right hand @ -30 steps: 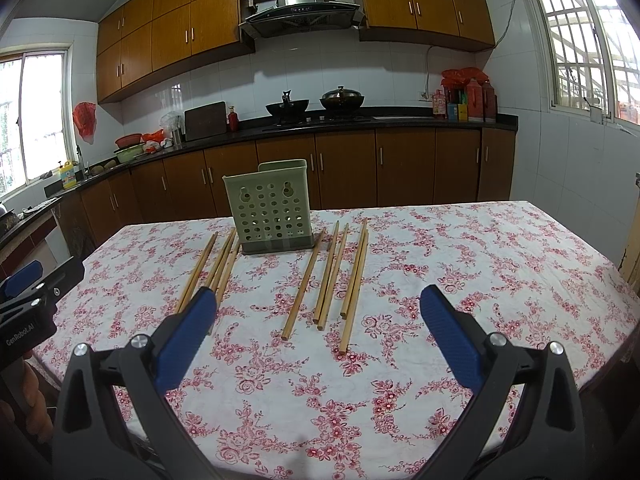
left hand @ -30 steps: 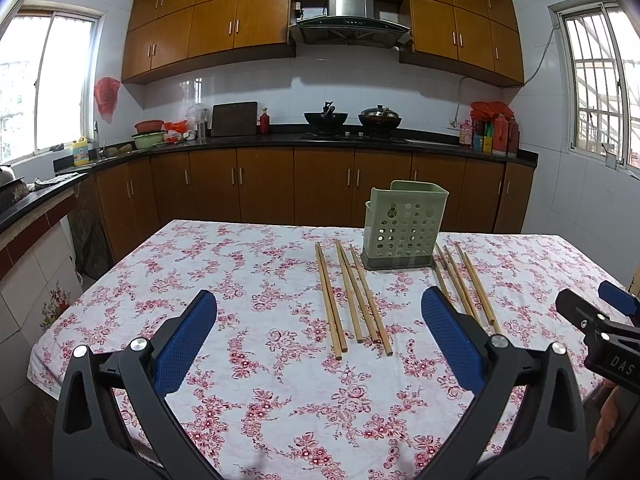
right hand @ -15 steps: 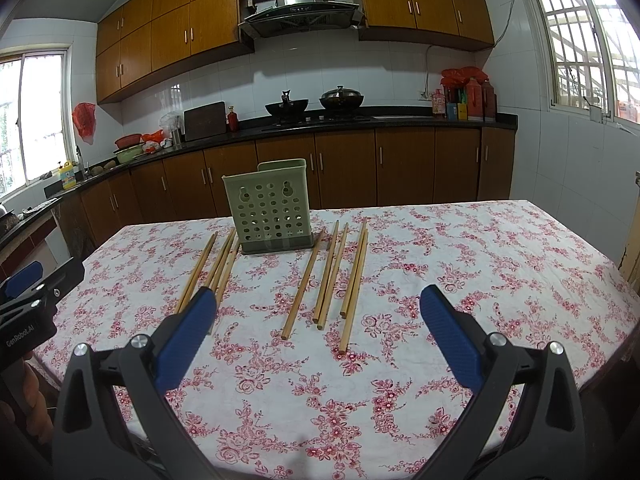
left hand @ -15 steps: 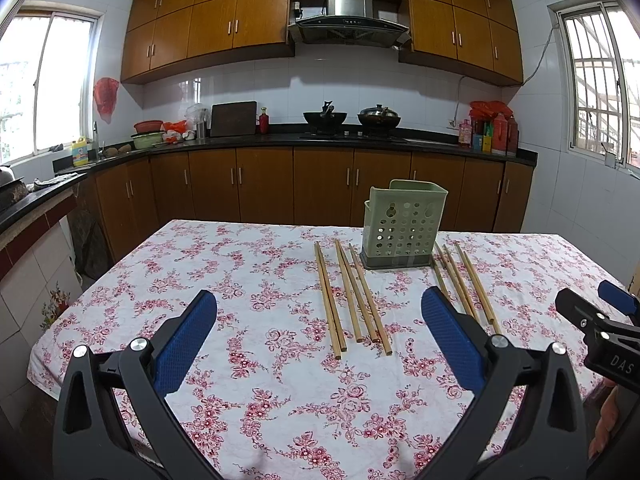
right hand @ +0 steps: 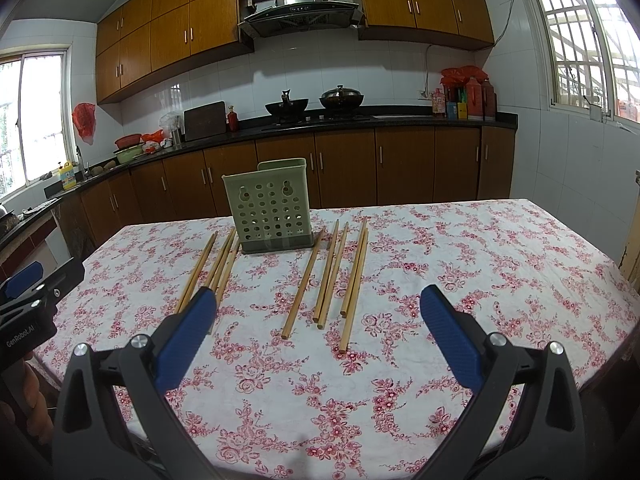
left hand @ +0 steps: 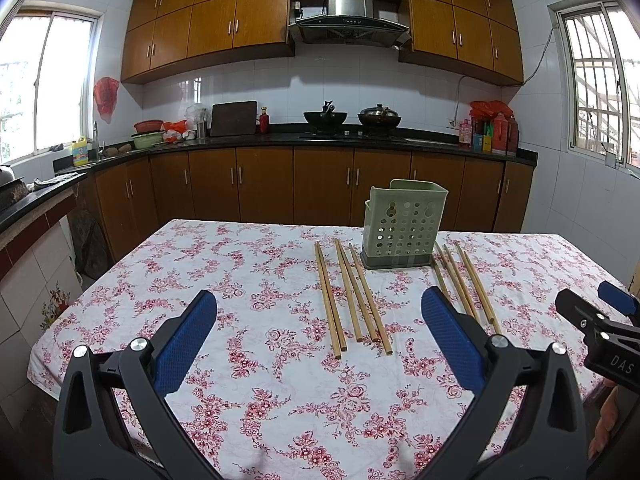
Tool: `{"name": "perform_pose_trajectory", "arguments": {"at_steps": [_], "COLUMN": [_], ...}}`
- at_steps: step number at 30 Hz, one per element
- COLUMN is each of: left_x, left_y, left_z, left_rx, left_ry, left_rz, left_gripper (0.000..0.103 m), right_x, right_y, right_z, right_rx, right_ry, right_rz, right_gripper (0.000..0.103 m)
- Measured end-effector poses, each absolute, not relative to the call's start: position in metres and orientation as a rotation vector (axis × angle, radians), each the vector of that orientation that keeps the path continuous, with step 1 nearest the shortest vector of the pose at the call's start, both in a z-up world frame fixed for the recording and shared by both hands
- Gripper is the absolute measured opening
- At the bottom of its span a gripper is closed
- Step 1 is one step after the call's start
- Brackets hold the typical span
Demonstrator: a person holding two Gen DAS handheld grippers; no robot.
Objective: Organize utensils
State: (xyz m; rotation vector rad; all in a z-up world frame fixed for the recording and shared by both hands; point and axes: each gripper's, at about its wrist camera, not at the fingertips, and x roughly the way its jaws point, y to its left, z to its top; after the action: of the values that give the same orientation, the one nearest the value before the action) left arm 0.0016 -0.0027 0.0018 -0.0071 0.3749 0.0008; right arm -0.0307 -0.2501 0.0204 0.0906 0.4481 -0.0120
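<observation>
A pale green perforated utensil holder (left hand: 403,224) (right hand: 271,205) stands upright on the floral tablecloth. Several wooden chopsticks (left hand: 352,296) (right hand: 218,268) lie flat on its left side, and several more chopsticks (left hand: 466,280) (right hand: 334,276) lie on its right side, all pointing toward me. My left gripper (left hand: 318,320) hovers open over the near part of the table, short of the left group. My right gripper (right hand: 318,316) is open too, with the near ends of the right group between its blue pads. Neither holds anything.
The table (left hand: 224,264) fills the foreground; its near and side edges drop off. Brown kitchen cabinets and a dark counter (left hand: 320,142) with woks run behind it. The right gripper's body (left hand: 600,332) shows at the left view's right edge, the left gripper's body (right hand: 28,300) at the right view's left.
</observation>
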Motion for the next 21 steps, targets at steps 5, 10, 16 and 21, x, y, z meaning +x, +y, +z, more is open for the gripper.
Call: {"name": "perform_pose_trajectory", "arguments": {"at_steps": [5,10,16,21], "left_x": [0.002,0.002,0.003,0.015], "left_y": [-0.003,-0.003,-0.005,-0.003], "left_z": [0.002,0.002,-0.001,-0.009], "left_rx": [-0.007,-0.007,-0.008,-0.012], "left_ry": [0.375,0.375,0.382,0.426], "left_rz": [0.000,0.000,0.004,0.025], "left_gripper": [0.101,0.101,0.101,0.101], "right_x": [-0.031,-0.030,-0.029,-0.017], "right_y": [-0.250,-0.251,-0.253,-0.264], "right_z": [0.021,0.020,0.019,0.008], "right_rx": [0.090,0.090,0.091,0.111], "right_ry": [0.448,0.448,0.452,0.487], "right_rz": [-0.012,-0.012,-0.016,-0.040], "right_gripper": [0.099,0.099,0.099,0.099]}}
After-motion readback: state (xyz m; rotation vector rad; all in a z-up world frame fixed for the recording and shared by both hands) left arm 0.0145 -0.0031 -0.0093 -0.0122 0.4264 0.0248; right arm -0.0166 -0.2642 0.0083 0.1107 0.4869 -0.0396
